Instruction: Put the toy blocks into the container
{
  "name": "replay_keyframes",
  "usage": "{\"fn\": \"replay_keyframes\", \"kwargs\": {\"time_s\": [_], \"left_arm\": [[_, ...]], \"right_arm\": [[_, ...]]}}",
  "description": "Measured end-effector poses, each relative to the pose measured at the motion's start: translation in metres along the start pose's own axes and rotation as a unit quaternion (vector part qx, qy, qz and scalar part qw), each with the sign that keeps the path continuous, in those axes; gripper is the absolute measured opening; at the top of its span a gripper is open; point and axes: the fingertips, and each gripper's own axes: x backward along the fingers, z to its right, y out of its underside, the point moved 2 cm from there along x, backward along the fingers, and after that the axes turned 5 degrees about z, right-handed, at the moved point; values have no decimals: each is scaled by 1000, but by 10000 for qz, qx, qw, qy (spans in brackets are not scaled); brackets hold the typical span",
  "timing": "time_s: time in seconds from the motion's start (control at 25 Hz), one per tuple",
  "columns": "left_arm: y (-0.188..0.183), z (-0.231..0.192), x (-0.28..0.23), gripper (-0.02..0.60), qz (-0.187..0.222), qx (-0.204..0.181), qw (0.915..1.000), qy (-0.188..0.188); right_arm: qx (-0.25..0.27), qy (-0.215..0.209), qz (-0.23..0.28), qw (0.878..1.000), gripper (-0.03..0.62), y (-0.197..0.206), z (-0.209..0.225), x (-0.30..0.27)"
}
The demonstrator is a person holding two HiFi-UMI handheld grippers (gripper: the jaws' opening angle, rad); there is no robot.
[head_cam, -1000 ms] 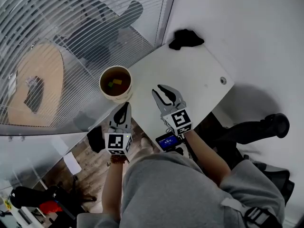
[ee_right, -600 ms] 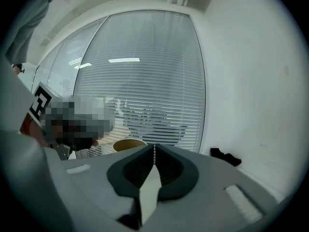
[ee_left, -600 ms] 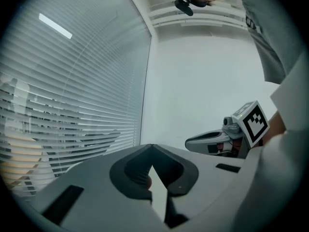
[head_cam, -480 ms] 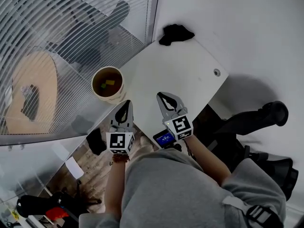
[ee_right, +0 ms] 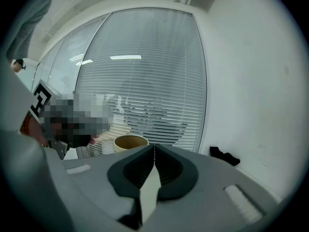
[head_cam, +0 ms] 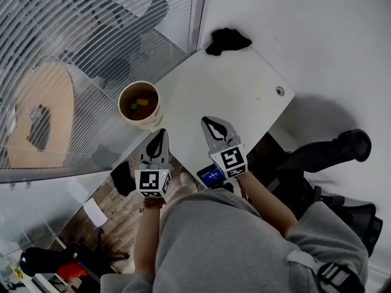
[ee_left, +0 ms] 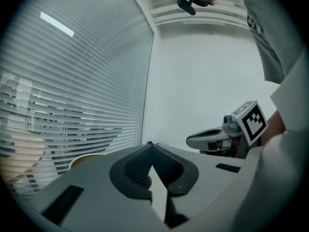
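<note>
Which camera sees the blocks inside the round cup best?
The head view. It looks straight down into the container, so the yellow block and green block inside show. The right gripper view shows only the container's side and rim, no blocks. The left gripper view catches just a sliver of rim.

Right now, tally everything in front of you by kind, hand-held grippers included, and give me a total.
Container: 1
Toy blocks visible inside it: 2 (yellow block, green block)
Black cloth-like item: 1
Hand-held grippers: 2 (left hand-held gripper, right hand-held gripper)
Total: 6
</note>
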Motion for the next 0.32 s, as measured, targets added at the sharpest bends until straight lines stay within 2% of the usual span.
{"fn": "replay_keyframes", "kwargs": {"time_s": [0.32], "left_arm": [[13,-12,13,6,-93,89,9998,-177]], "right_arm": [[202,-143,-101,9996,15,3,-6,-9]]}}
